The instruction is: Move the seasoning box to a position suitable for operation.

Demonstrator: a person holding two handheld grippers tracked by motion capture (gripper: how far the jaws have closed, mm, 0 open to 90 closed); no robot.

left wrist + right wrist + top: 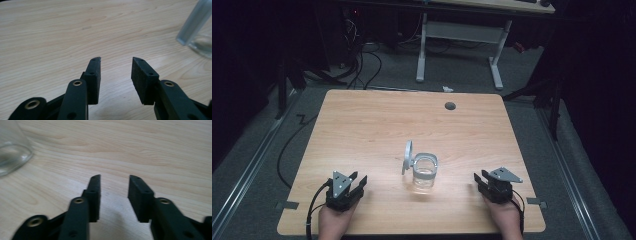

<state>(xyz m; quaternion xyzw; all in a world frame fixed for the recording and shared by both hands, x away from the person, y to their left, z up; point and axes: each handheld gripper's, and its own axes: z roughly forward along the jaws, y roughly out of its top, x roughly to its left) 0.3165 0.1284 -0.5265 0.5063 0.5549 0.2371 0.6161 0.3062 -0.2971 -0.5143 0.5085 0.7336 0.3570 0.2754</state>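
Both hands are bare, no sleeves showing. The left gripper (357, 181) and right gripper (480, 177) are black, each topped by a grey three-cornered plate with small holes. A black cable trails from each. The jaws are flat black blocks on arms with brass-ringed screw holes.

Table (362, 125) light wood-grain; jar (425, 174) clear, lid (408, 156) grey; grippers black.

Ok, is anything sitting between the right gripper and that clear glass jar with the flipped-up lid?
Nothing visible. Only bare light wooden table lies between the right gripper and the clear glass jar. Its hinged lid stands open on the far side, toward the left gripper.
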